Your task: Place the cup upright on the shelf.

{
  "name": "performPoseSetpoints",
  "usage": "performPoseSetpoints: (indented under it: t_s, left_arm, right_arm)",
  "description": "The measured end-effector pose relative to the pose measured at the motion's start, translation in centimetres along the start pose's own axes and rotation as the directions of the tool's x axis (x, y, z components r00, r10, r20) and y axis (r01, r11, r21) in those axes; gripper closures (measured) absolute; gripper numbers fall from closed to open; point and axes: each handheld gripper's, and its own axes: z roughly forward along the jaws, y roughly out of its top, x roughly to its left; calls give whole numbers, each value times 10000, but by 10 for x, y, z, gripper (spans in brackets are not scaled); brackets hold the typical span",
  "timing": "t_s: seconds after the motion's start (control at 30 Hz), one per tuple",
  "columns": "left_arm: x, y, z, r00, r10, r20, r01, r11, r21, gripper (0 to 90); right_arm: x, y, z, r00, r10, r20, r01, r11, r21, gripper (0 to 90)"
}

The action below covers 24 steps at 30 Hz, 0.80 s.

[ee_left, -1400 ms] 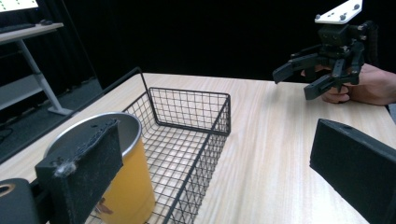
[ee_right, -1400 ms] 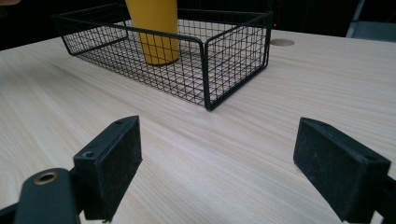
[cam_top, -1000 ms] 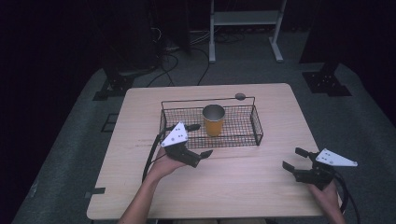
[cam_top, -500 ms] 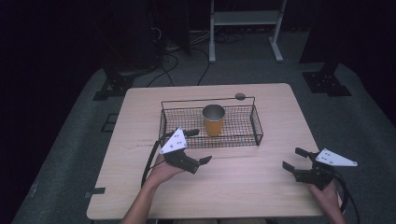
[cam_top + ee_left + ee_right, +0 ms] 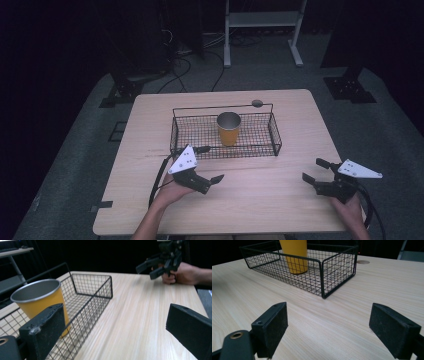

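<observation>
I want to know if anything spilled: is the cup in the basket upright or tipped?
Upright. The cup stands on its base in the basket, rim up in the high view; the left gripper view shows its open mouth on top.

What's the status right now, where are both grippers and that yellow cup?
Left gripper open, empty, beside black wire basket. Right gripper open, empty, low over pale wooden table. Yellow metal cup upright inside basket, untouched. Nothing blocking.

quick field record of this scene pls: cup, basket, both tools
cup: yellow cup, upright inside the basket, metal-lined, looks empty
basket: black wire basket, mid-table
left tool: open, holds nothing, near the basket's front left corner
right tool: open, holds nothing, at the table's right front
table: light wood
</observation>
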Motion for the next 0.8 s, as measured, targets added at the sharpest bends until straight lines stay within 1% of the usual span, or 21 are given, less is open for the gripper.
performPoseSetpoints:
  t_s: [0.1,0.3,0.47,0.63,0.7,0.8]
  left_arm:
    - [-2,-4,-2,10000,-38,-21,38,10000,77,18]
    - [-6,-11,-7,9998,-186,-74,187,9998,74,18]
    - [-9,-15,-10,9997,-217,-112,219,9996,174,18]
    - [-12,-18,-16,9992,-373,-154,374,9993,10,18]
    - [-14,-20,-18,9992,-358,-189,358,9994,19,18]
    - [-17,-24,-23,9986,-476,-247,476,9989,8,18]
  right_arm:
    - [0,0,0,10000,-13,1,13,10000,10,143]
    - [0,0,0,10000,-11,-5,11,10000,9,142]
    - [0,0,0,10000,-10,-6,10,10000,9,143]
    - [0,0,0,10000,-12,-11,12,10000,9,142]
    - [0,0,0,10000,-7,-15,7,10000,13,142]
    - [0,0,0,10000,-7,-22,7,10000,11,142]
